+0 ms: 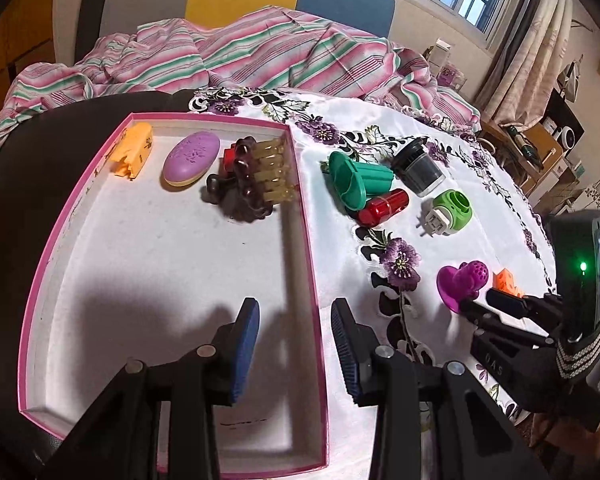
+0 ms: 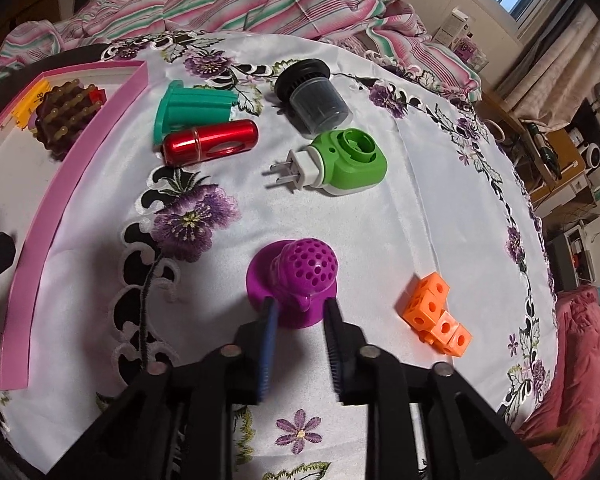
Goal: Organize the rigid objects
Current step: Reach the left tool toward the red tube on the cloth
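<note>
Right gripper (image 2: 299, 312), jaws apart, straddling the near base of the purple perforated-dome piece (image 2: 296, 280), which stands directly ahead between the fingertips on the embroidered cloth (image 2: 380, 220); its axis is upright, dome leaning slightly away. Left gripper (image 1: 296, 320), jaws apart and empty, hovers over the pink-rimmed tray (image 1: 44, 272), so the right is judged nearer.

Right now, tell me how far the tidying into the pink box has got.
Done: the pink box already holds an orange block, a purple soap and a brown brush. In hand: the right gripper is open around the purple strainer, not yet lifted. Left on the cloth: green cup, red tube, black jar, green plug, orange cubes. The left gripper hangs open, holding nothing.
</note>
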